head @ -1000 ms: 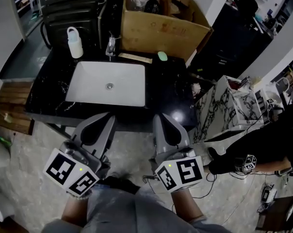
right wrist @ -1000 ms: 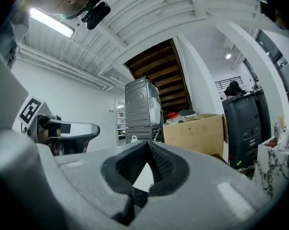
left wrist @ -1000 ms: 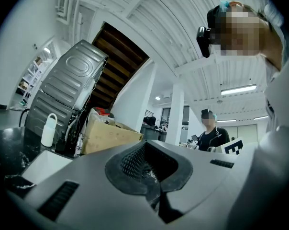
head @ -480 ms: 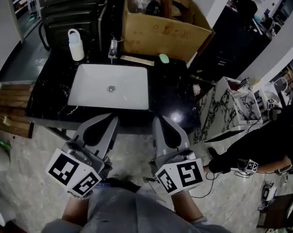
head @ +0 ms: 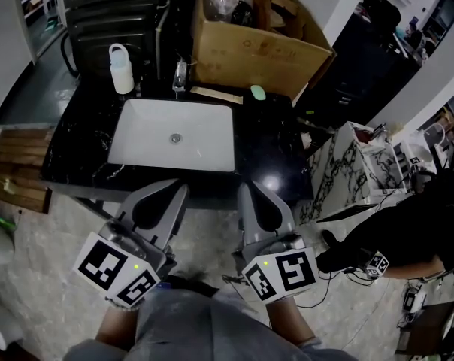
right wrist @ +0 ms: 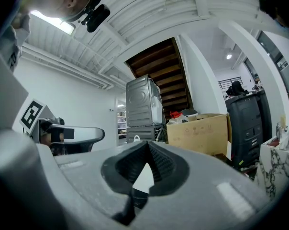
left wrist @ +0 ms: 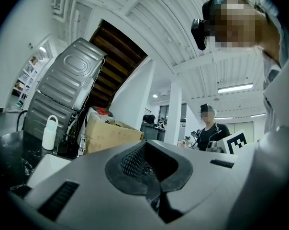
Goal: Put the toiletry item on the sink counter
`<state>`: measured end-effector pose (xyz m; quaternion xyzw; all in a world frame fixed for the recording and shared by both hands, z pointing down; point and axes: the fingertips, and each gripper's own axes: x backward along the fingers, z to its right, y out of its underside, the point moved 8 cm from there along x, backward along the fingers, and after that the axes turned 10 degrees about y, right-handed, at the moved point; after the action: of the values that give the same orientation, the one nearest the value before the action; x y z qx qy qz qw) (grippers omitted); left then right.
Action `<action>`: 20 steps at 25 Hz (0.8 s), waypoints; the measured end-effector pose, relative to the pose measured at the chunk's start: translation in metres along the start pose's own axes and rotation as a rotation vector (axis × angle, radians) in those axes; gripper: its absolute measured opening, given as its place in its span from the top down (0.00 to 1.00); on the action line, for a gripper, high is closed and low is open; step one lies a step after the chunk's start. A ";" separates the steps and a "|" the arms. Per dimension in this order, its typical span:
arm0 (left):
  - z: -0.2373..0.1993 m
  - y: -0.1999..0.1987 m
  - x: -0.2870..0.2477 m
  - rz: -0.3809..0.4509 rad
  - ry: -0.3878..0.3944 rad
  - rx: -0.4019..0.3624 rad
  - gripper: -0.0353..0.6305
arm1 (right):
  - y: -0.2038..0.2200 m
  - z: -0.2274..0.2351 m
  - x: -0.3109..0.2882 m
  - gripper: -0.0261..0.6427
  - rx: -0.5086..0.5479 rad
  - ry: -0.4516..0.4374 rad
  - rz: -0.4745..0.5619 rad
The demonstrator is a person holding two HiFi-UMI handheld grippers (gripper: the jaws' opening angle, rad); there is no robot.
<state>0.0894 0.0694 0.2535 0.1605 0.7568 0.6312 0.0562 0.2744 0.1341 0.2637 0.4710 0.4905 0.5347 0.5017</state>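
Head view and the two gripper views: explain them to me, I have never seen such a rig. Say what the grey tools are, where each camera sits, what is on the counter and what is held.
There is no robot here. A person holds a grey hand tool in each hand: the left gripper and the right gripper. The cubes with black-and-white squares are part of them. The head view looks steeply down from the person's head. Each gripper view looks along that tool's own jaws. Ahead is a black counter with a white sink, a tap, a white bottle and a small green item. A cardboard box stands at the back. Both pairs of jaws are closed, with nothing between them.
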 end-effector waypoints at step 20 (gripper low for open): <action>-0.005 0.010 -0.005 -0.023 -0.005 0.001 0.94 | 0.010 0.001 -0.006 0.97 -0.002 0.001 -0.033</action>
<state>0.0940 0.0642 0.2633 0.1534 0.7589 0.6295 0.0655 0.2748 0.1282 0.2738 0.4620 0.4979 0.5270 0.5107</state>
